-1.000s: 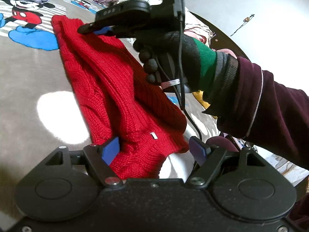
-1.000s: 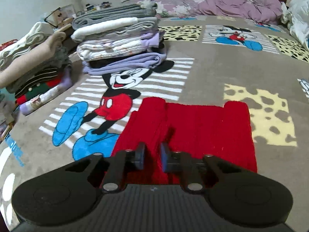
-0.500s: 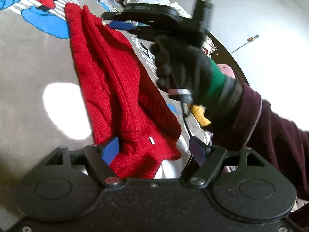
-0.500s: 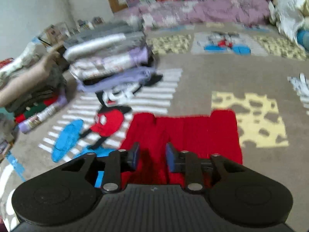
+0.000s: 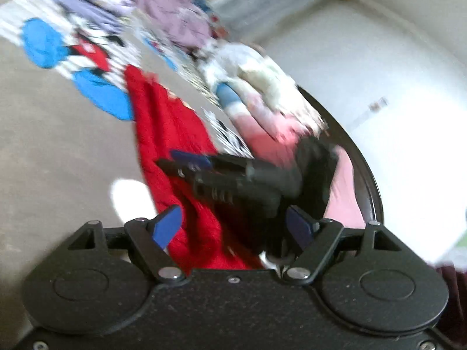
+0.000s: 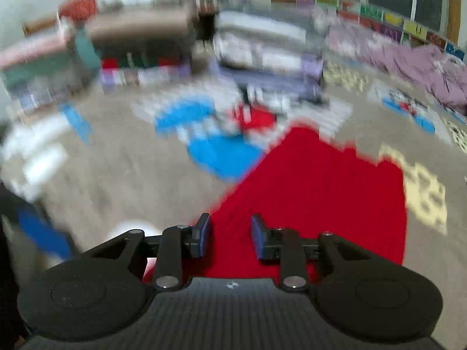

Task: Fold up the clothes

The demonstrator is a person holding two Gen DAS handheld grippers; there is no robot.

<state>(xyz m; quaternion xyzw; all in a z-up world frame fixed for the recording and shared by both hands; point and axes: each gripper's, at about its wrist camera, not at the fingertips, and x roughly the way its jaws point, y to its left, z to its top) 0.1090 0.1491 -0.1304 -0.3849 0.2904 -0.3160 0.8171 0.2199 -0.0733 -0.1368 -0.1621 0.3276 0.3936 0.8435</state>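
red sweater point(image 6: 321, 192) under right tool point(image 6: 230, 234); jaws parted, empty

The sweater point(image 6: 321, 192) is coarse red knit cloth on a matt, napped printed blanket point(image 5: 58, 151), while each tool point(image 5: 233, 227) point(image 6: 230, 234) is matt black grainy plastic with shiny metal rivets.

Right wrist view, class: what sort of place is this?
Probably a bedroom or playroom: a cartoon-print blanket, stacks of folded clothes and a red sweater laid out for folding.
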